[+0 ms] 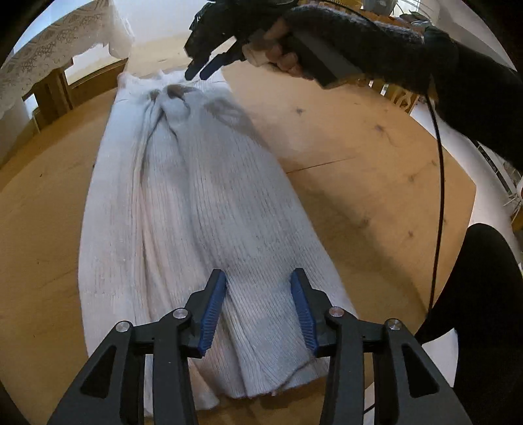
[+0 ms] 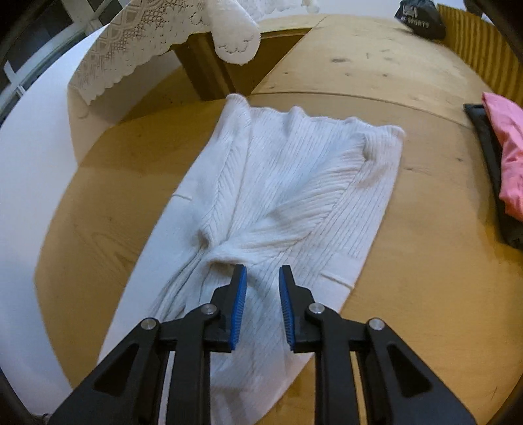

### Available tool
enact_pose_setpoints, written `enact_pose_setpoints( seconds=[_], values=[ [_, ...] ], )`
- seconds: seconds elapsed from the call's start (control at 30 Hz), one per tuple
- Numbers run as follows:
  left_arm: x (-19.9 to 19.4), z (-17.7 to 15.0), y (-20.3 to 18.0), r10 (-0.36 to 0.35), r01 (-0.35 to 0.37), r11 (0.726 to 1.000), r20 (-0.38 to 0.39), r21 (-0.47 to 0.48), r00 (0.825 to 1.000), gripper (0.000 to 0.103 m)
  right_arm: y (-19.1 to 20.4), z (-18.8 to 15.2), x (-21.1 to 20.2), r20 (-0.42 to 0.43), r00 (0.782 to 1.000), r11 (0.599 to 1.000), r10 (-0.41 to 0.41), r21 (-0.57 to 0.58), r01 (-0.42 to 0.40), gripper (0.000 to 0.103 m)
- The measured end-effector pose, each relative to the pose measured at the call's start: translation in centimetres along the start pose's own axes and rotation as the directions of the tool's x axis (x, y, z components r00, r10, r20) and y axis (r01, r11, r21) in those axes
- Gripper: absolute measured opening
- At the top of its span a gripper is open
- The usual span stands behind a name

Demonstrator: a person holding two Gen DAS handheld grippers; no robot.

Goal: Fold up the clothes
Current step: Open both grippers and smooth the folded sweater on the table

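A white ribbed knit garment (image 1: 202, 196) (image 2: 294, 170) lies stretched lengthwise on the wooden table (image 1: 359, 147) (image 2: 425, 261). My left gripper (image 1: 257, 274) is over its near end, jaws apart, straddling a raised fold without clearly squeezing it. My right gripper (image 2: 261, 266) is at the other end, its blue pads close together with gathered knit pinched between them, and creases radiate from that spot. The left wrist view shows the right gripper (image 1: 200, 70) in a gloved hand (image 1: 284, 49), tips down at the bunched far end.
A pink cloth (image 2: 510, 147) rests on a dark item (image 2: 490, 170) at the table's right edge. A lace-covered table (image 2: 147, 42) (image 1: 49, 49) stands beyond. A black cable (image 1: 438, 196) hangs near the person's dark leg (image 1: 483, 294). A black bag (image 2: 421, 19) sits far back.
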State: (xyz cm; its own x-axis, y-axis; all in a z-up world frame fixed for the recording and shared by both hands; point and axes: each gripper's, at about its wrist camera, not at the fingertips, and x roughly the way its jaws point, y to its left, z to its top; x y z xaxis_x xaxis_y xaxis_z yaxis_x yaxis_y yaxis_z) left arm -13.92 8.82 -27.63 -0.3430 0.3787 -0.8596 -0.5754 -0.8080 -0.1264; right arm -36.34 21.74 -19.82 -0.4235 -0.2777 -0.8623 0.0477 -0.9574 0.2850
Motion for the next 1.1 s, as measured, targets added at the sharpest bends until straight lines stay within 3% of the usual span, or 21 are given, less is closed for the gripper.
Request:
enact_pose_setpoints(
  seconds=[0.1,0.2,0.3,0.37,0.47,0.57,0.7,0.87,1.1],
  values=[
    [-0.1,-0.2,0.1,-0.008,0.008,1.0,0.011,-0.012,1.0,0.04,1.2,0.4,2.9,-0.088,0.996,0.998,-0.014,-0.068,0.008,0.013],
    [-0.2,-0.5,-0.5,0.01,-0.01,1.0,0.021,0.01,1.0,0.041,1.1,1.3,3.8,-0.067,0.998,1.0,0.007,-0.017,-0.008,0.01],
    [-0.9,-0.4,-0.3,0.005,-0.005,1.0,0.02,0.011,1.0,0.039,0.6,1.3,2.0,-0.061,0.998,0.999,0.017,0.047,-0.014,0.01],
    [-2.9,-0.3,1.0,0.012,-0.011,1.0,0.043,-0.015,0.999,0.039,1.3,-1.2,-1.7,-0.021,0.999,0.999,0.039,0.02,-0.039,0.01],
    [-6.6,-0.8,3.7,0.068,-0.062,0.996,0.083,-0.069,0.994,0.04,2.4,-5.9,-4.8,-0.032,0.995,0.996,0.091,-0.002,-0.091,0.01],
    [-8.0,-1.6,6.0,0.121,-0.114,0.989,0.073,-0.09,0.99,0.04,4.4,-11.7,-5.8,-0.088,0.988,0.991,0.128,-0.016,-0.13,0.01],
    [-7.1,-2.1,6.6,0.165,-0.163,0.986,0.039,-0.037,0.986,0.04,7.4,-17.3,-4.8,-0.155,0.975,0.985,0.162,-0.036,-0.169,0.011],
    [-3.9,-2.2,6.3,0.156,-0.155,0.988,-0.023,0.015,0.988,0.04,10.7,-19.2,-3.7,-0.113,0.993,0.985,0.027,-0.166,-0.046,0.012],
    [-2.5,-2.6,4.9,0.105,-0.104,0.995,-0.096,0.013,0.99,0.043,11.9,-19.8,-3.9,-0.167,0.983,0.966,-0.081,-0.258,0.036,0.012]
  ],
)
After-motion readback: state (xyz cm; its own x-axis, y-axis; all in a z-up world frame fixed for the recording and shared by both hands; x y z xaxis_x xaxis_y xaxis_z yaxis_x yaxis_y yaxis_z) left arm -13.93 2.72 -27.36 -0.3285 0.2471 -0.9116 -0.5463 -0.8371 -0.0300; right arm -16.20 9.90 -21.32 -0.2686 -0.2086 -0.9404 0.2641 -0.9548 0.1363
